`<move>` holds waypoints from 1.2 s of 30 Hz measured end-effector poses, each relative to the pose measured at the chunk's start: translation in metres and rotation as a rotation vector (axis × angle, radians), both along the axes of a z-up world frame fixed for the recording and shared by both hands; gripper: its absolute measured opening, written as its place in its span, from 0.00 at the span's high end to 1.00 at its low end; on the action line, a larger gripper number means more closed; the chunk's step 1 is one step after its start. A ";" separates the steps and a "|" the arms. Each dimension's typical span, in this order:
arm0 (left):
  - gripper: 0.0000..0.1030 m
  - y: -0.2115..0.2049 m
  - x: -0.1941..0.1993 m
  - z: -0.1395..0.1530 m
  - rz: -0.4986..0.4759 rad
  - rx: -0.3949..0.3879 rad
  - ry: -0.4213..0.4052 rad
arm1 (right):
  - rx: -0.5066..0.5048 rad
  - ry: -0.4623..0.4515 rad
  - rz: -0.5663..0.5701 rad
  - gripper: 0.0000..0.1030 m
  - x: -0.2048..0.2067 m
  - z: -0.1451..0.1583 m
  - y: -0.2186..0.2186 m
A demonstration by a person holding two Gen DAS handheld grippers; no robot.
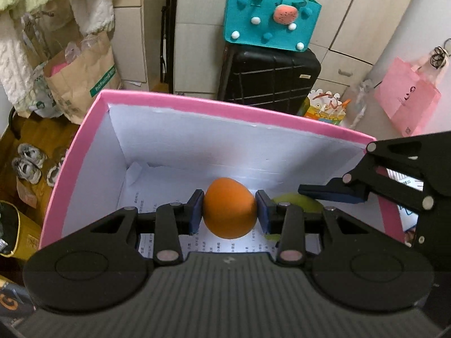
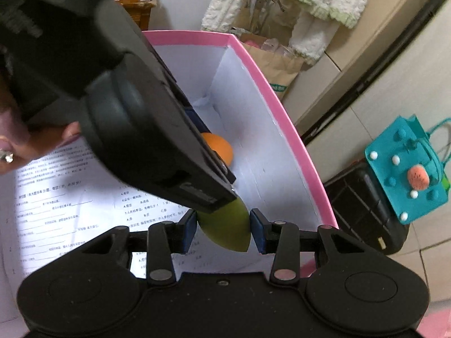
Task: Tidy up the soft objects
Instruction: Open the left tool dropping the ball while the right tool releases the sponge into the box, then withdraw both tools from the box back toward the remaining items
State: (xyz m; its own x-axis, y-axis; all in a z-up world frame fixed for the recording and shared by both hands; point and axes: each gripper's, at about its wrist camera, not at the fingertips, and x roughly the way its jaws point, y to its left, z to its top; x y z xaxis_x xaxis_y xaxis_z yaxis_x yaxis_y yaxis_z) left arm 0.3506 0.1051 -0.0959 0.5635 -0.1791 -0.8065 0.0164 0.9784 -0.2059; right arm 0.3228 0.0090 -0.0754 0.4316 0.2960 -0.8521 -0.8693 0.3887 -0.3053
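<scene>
In a cluttered room with a black suitcase and a teal felt bag against pale cabinets, a pink box with a white interior sits open below both tools. The left tongs grip an orange egg-shaped sponge inside the box. Just beside them, the right tongs clasp a green teardrop sponge over the box.

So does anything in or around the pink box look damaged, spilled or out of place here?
Nothing stands out. The left gripper holds an orange sponge and the right gripper a green one over the pink box, which looks intact.
</scene>
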 end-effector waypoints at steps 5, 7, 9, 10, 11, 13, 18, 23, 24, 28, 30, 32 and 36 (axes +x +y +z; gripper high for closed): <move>0.56 0.001 0.003 -0.002 0.002 -0.003 0.021 | -0.065 -0.065 -0.004 0.55 -0.003 -0.015 0.002; 0.44 0.000 0.002 0.001 -0.012 -0.018 0.028 | -0.043 -0.084 -0.015 0.55 -0.005 -0.012 0.000; 0.43 0.001 -0.002 0.005 -0.025 -0.025 0.036 | 0.013 -0.075 -0.052 0.53 -0.010 -0.001 -0.004; 0.43 0.003 -0.005 0.009 -0.036 -0.032 0.035 | 0.047 -0.061 -0.068 0.51 -0.012 0.006 -0.008; 0.43 0.004 -0.010 0.013 -0.055 -0.036 0.035 | 0.086 -0.049 -0.087 0.48 -0.016 0.014 -0.013; 0.43 0.006 -0.021 0.022 -0.079 -0.027 0.027 | 0.141 -0.043 -0.121 0.48 -0.023 0.026 -0.022; 0.36 0.011 -0.060 0.047 -0.106 0.071 -0.053 | 0.301 0.008 -0.193 0.48 -0.052 0.054 -0.054; 0.36 0.015 -0.090 0.061 -0.125 0.093 -0.079 | 0.398 0.067 -0.286 0.48 -0.077 0.067 -0.078; 0.36 0.014 -0.097 0.064 -0.132 0.104 -0.087 | 0.414 0.082 -0.298 0.48 -0.079 0.069 -0.082; 0.34 0.010 -0.122 0.075 -0.163 0.134 -0.113 | 0.465 0.137 -0.331 0.48 -0.091 0.074 -0.091; 0.32 0.007 -0.135 0.082 -0.187 0.147 -0.135 | 0.476 0.158 -0.340 0.48 -0.098 0.076 -0.096; 0.31 0.003 -0.146 0.088 -0.213 0.161 -0.139 | 0.476 0.168 -0.350 0.47 -0.111 0.079 -0.099; 0.31 -0.005 -0.165 0.098 -0.264 0.164 -0.126 | 0.475 0.174 -0.352 0.47 -0.132 0.085 -0.106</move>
